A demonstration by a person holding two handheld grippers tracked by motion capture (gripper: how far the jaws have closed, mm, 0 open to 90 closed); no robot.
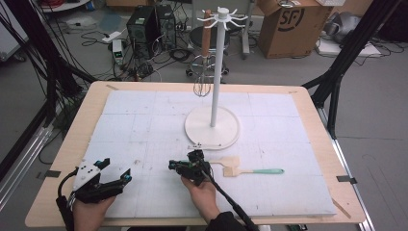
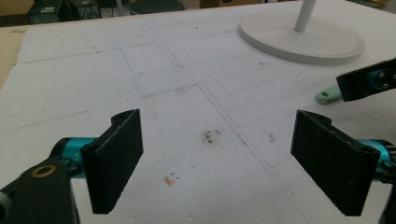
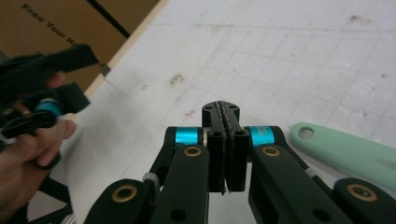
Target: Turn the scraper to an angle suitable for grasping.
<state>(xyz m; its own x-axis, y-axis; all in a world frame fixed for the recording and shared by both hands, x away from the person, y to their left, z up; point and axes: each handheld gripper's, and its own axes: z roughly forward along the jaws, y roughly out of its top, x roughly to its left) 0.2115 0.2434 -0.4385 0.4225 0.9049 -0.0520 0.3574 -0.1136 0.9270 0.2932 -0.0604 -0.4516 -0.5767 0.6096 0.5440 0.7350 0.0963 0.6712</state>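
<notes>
My right gripper (image 1: 173, 166) lies low over the white foam board, near its front middle, with its jaws shut and nothing between them. In the right gripper view the right gripper (image 3: 225, 112) has its pads pressed together. A utensil with a mint-green handle (image 1: 267, 171) and a pale wooden head lies flat just to its right. That handle (image 3: 345, 154) passes beside the jaws, apart from them. My left gripper (image 1: 115, 169) rests at the front left, open wide. Only bare foam lies between the jaws of the left gripper (image 2: 219, 158).
A white hook stand (image 1: 212, 126) rises from a round base at the board's middle back. A whisk (image 1: 202, 86) with a wooden handle hangs from one of its hooks. A second pale wooden piece (image 1: 230, 160) lies by the utensil's head. The wooden table edge (image 1: 62, 159) frames the board.
</notes>
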